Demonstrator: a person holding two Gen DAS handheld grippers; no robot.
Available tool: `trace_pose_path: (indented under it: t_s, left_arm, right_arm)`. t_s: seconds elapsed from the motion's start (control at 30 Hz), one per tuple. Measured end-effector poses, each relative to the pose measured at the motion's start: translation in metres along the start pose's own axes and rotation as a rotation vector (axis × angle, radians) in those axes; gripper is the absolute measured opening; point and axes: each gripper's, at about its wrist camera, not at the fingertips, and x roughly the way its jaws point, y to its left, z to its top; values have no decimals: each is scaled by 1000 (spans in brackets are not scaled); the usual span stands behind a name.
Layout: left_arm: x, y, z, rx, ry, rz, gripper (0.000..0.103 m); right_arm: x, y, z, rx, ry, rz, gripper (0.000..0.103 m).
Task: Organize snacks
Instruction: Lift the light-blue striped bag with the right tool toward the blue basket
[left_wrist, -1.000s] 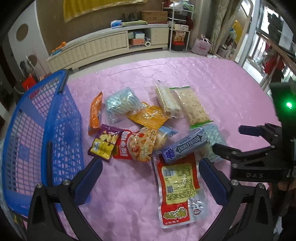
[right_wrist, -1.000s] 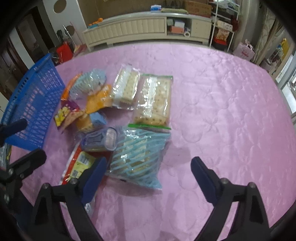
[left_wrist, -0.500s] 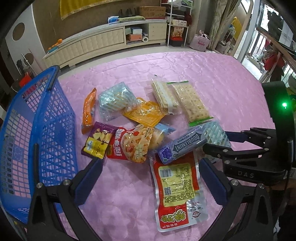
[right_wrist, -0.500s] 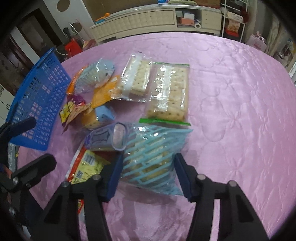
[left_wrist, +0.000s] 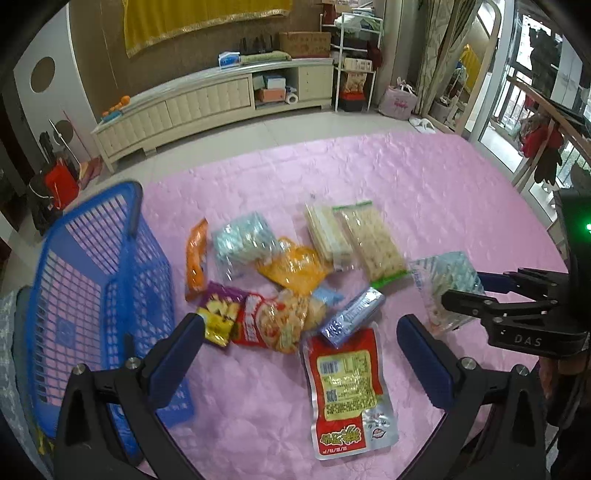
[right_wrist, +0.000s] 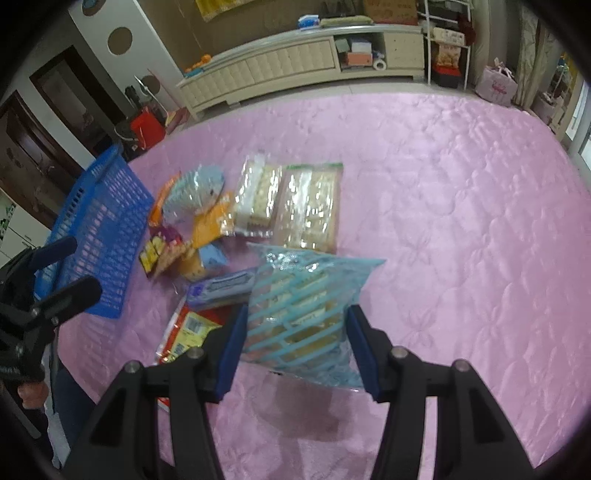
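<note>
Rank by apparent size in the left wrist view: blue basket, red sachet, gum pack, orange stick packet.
1. blue basket, nearest the camera, so enlarged
2. red sachet
3-4. gum pack and orange stick packet look alike

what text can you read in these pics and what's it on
"DAS": on the right gripper body, seen from the left wrist view.
Gum pack: has lettering, too blurred to read now.
Red pouch: yellow label, barcode and big yellow characters, none legible.
Red noodle-style bag and purple bag: print too blurred.
Striped bag held in the right gripper: no readable text.
</note>
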Motion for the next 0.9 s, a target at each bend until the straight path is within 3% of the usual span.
trace_pose_path:
  t_s: [0.37, 0.5, 0.9]
  left_arm:
    - [-9, 10, 54, -34, -16, 9, 103]
    - [3, 3, 68, -11, 7, 13, 103]
    - [84, 23, 101, -92, 163, 67, 103]
  right_arm:
    - [-22, -7, 49, 9, -69, 50, 59]
    - [-15, -13, 60, 19, -56, 65, 59]
    - [35, -19, 101, 68, 42, 139, 59]
